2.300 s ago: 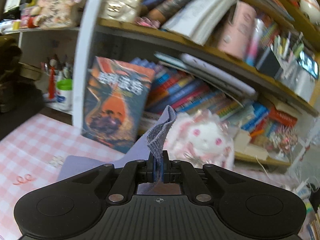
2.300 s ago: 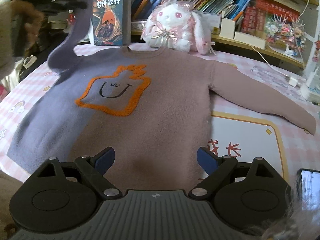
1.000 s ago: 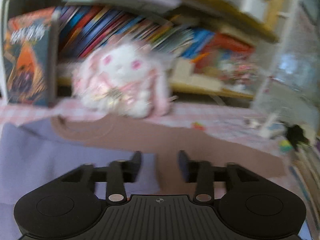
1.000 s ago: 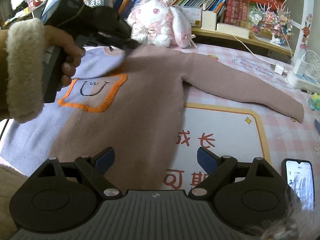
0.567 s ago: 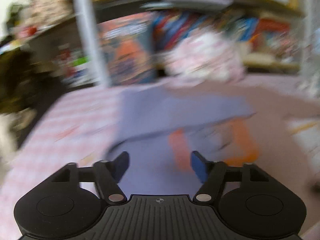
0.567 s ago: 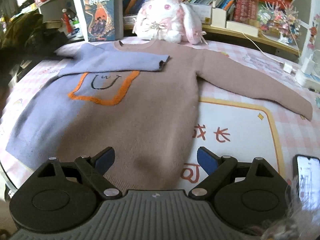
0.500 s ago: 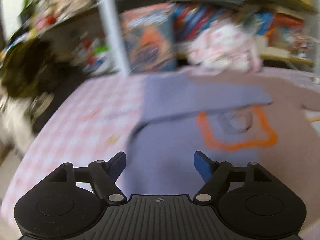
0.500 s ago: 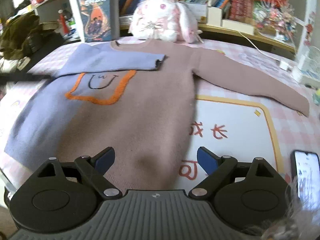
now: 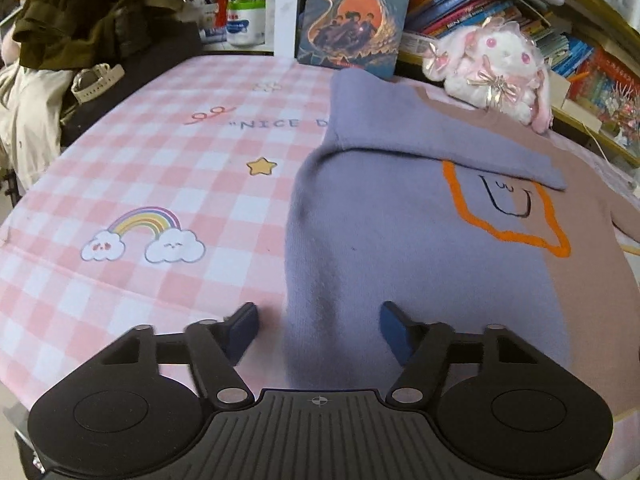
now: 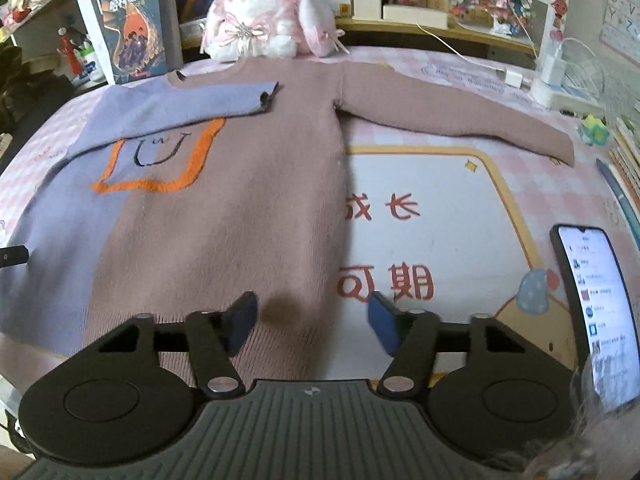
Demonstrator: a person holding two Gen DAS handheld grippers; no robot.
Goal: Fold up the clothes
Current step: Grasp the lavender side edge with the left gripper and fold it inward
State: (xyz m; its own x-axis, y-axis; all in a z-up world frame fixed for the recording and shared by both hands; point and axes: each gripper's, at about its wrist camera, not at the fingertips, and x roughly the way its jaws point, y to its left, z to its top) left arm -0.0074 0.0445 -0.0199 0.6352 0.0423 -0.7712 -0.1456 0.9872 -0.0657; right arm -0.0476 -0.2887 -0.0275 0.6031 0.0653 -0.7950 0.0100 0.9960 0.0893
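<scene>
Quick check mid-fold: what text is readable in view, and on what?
"哈利·波特": book cover.
"NICE D", the rest hidden under the sweater: pink checked tablecloth.
"可期", above it "长": white mat.
Phone screen, shelved book spines: too small to read.

My folding table

Lilac-and-mauve knit sweater (image 10: pixel 224 208) lies flat on pink checked tablecloth (image 9: pixel 160 184); white plush rabbit (image 10: pixel 260 16) behind, black smartphone (image 10: pixel 592 312) right.

We see the sweater (image 10: pixel 224 200) spread across the frame's centre, its lilac sleeve (image 10: pixel 180 110) folded over the chest, the other sleeve (image 10: pixel 452 116) stretched toward upper right. Our right gripper (image 10: pixel 312 318), jaws just closing, straddles the hem ungripped. A phone (image 10: pixel 588 304) lies lower right.
</scene>
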